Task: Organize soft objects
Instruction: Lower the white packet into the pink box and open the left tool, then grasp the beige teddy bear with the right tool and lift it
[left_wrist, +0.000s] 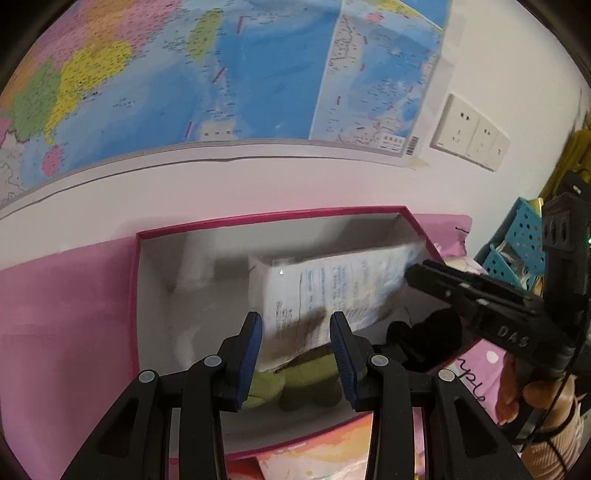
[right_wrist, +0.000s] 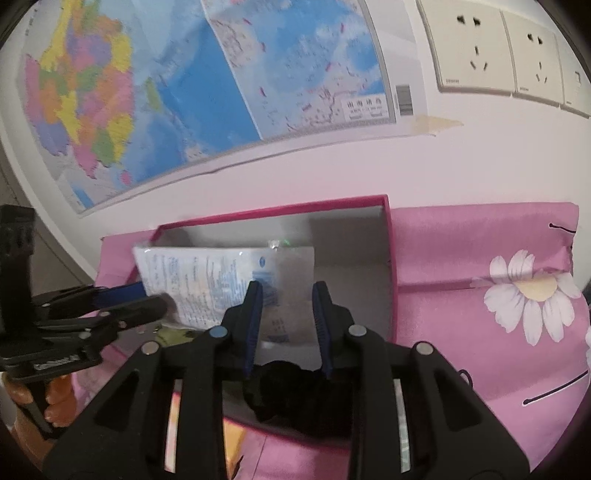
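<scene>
While both grippers hang over the pink-edged box (left_wrist: 258, 221) on the flowery pink bedsheet (right_wrist: 480, 258), you can kinda see the plan: everything squishy is getting packed into that one box pushed up against the wall, under the map (left_wrist: 221, 74). So far there's a white plastic pack with blue print (left_wrist: 332, 291) standing on its long edge and leaning across the middle, a green plush thing (left_wrist: 295, 387) down at the near wall partly under the pack, and a black fuzzy item (right_wrist: 291, 391) in the near corner. My guess is the pack is propped like that to leave floor space for more stuff. Left gripper (left_wrist: 295, 343) has its blue-padded fingers apart with nothing pinched, framing the pack's lower edge and the plush; can't tell if the pads actually touch either. Right gripper (right_wrist: 286, 325) is spread about the same, empty too, sitting right above the black item with the pack behind it. Teal basket (left_wrist: 517, 243) sits off to the side, not involved
</scene>
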